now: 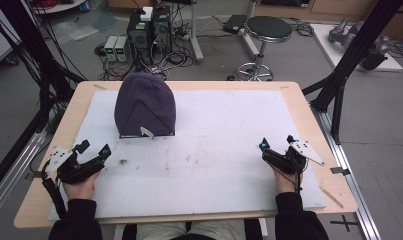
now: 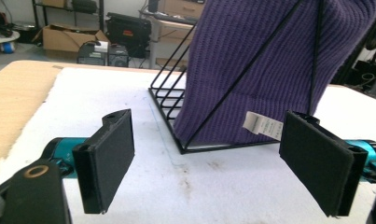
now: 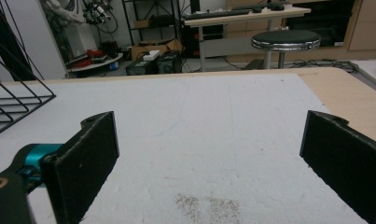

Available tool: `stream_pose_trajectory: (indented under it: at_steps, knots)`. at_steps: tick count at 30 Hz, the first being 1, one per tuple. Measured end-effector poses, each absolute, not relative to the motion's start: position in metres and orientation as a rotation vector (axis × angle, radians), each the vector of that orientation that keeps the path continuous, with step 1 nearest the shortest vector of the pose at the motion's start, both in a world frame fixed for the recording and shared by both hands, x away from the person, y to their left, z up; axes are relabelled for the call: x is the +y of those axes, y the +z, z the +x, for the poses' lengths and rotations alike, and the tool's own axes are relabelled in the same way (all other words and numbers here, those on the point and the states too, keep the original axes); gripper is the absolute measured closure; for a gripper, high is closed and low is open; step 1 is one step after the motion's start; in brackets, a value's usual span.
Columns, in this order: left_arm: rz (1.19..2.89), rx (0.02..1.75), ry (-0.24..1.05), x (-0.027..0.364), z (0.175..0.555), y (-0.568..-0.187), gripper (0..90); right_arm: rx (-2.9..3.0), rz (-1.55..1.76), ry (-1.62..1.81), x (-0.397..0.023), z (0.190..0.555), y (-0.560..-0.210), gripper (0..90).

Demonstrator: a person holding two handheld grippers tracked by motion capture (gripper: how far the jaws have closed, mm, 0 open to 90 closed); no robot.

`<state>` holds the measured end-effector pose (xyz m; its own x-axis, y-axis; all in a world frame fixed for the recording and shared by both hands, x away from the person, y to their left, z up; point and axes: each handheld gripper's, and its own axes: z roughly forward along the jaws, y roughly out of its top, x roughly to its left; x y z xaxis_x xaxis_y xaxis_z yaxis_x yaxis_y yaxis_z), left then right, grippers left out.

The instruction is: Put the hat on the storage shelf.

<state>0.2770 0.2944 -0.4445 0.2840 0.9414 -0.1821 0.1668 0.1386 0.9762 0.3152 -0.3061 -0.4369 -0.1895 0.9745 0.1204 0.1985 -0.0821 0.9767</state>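
A purple knitted beanie is pulled over a black wire stand at the back left of the white foam mat. A small white label hangs from its lower hem. In the left gripper view the beanie and the wire stand are straight ahead and close. My left gripper rests at the front left of the mat, open, nothing between its pads. At the front right my right gripper is also open and holds nothing.
The mat lies on a wooden table. Black frame posts stand at both sides. Behind the table are computer boxes, cables and a round stool. A corner of the wire stand lies far left in the right gripper view.
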Motion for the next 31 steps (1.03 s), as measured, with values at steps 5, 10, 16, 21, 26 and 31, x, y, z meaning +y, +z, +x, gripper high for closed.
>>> stream_pose_trajectory:
  at_steps: [5, 10, 16, 21, 26, 31]
  knots:
    - [1.316, 1.154, 0.789, 0.2948, 0.277, -0.4446, 18.3, 1.441, 1.366, 1.358, -0.3111, 0.3147, -0.4382, 3.6]
    - [1.297, 1.163, 0.764, 0.297, 0.2783, -0.4456, 18.3, 1.473, 1.353, 1.361, -0.3083, 0.3159, -0.4395, 3.6]
    - [1.301, 1.156, 0.751, 0.2959, 0.2787, -0.4458, 18.5, 1.502, 1.351, 1.355, -0.3055, 0.3162, -0.44, 3.6]
    - [1.303, 1.159, 0.745, 0.2961, 0.2789, -0.4464, 18.7, 1.535, 1.352, 1.353, -0.3049, 0.3171, -0.4412, 3.6]
    - [1.3, 1.163, 0.739, 0.2976, 0.2799, -0.4473, 18.8, 1.541, 1.342, 1.35, -0.3046, 0.3167, -0.4411, 3.7]
    - [1.302, 1.154, 0.739, 0.2967, 0.2802, -0.4467, 18.9, 1.544, 1.335, 1.356, -0.3047, 0.316, -0.4404, 3.7]
